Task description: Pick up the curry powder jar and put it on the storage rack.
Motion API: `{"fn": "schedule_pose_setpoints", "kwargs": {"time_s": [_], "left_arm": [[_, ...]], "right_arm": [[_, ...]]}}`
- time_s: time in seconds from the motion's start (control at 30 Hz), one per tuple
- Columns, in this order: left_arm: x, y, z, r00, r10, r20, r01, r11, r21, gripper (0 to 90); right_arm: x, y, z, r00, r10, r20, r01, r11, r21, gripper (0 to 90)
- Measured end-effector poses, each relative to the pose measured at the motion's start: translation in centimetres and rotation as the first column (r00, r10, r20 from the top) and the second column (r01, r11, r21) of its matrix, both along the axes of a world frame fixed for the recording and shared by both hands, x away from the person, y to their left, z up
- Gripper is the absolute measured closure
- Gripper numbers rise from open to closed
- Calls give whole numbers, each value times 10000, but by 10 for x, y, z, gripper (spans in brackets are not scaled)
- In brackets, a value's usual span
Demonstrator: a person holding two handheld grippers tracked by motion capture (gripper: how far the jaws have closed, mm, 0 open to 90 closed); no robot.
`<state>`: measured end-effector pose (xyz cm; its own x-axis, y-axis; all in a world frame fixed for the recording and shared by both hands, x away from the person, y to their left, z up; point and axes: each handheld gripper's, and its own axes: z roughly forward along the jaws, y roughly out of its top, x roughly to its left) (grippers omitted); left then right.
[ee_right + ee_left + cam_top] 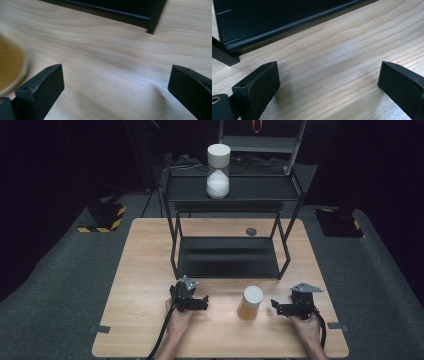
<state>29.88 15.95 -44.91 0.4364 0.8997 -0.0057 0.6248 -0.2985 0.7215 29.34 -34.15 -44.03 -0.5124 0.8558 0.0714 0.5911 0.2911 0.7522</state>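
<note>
Both hands rest low over the near part of the light wooden table [145, 270]. The left gripper [202, 302] and the right gripper [276, 307] point inward at each other, jaws spread wide with nothing between them. Between the two, just beside the right gripper, stands a white-lidded jar of amber contents [250, 303], untouched. Beyond lies bare wood, then the black metal shelf rack [227, 257], whose upper tier carries a white sand-filled hourglass [218, 171].
</note>
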Motion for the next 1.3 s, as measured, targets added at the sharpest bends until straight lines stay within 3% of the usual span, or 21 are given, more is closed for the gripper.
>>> {"fn": "schedule_pose_setpoints", "kwargs": {"time_s": [0.27,0.4,0.53,0.7,1.0,1.3], "left_arm": [[0,-1,0,10000,16,14,-16,10000,15,39],[0,-1,0,10000,22,14,-22,10000,11,39],[-1,-1,0,10000,21,18,-21,10000,21,39],[-1,-1,0,10000,26,18,-26,10000,16,40],[-1,-1,0,10000,34,13,-34,10000,5,39],[0,-1,0,10000,20,9,-20,10000,21,39]], "right_arm": [[-5,-1,1,9904,1360,-248,-1358,9907,85,0],[-9,2,1,9842,1749,-259,-1749,9846,36,1],[-16,5,1,9741,2258,-119,-2258,9742,25,1],[-16,11,1,9577,2861,-304,-2861,9582,73,1],[-15,31,3,9435,3301,-281,-3298,9439,153,11],[-16,48,4,9423,3346,-57,-3346,9424,42,33]]}}
